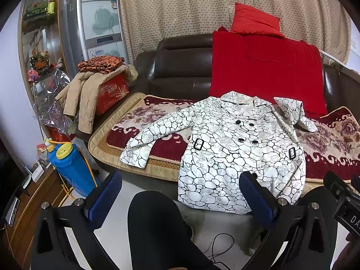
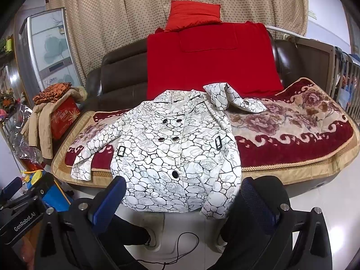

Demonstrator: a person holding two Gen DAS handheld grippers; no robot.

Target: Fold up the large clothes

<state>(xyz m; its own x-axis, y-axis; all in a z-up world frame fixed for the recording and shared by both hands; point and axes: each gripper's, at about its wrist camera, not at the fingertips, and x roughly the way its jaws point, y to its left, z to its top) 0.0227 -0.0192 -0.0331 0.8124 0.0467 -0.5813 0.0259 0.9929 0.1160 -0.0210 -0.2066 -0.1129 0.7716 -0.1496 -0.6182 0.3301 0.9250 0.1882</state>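
Both grippers, left gripper (image 1: 180, 193) and right gripper (image 2: 183, 193), spread wide, empty; white patterned coat (image 2: 173, 153) at 12 o'clock, front-up on sofa blanket (image 2: 292, 135), hem overhanging.

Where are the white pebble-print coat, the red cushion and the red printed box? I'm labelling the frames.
White pebble-print coat (image 2: 171, 144): right wrist view, chest by the buttons.
Red cushion (image 2: 193, 14): right wrist view, its middle.
Red printed box (image 1: 112, 93): left wrist view, front face.
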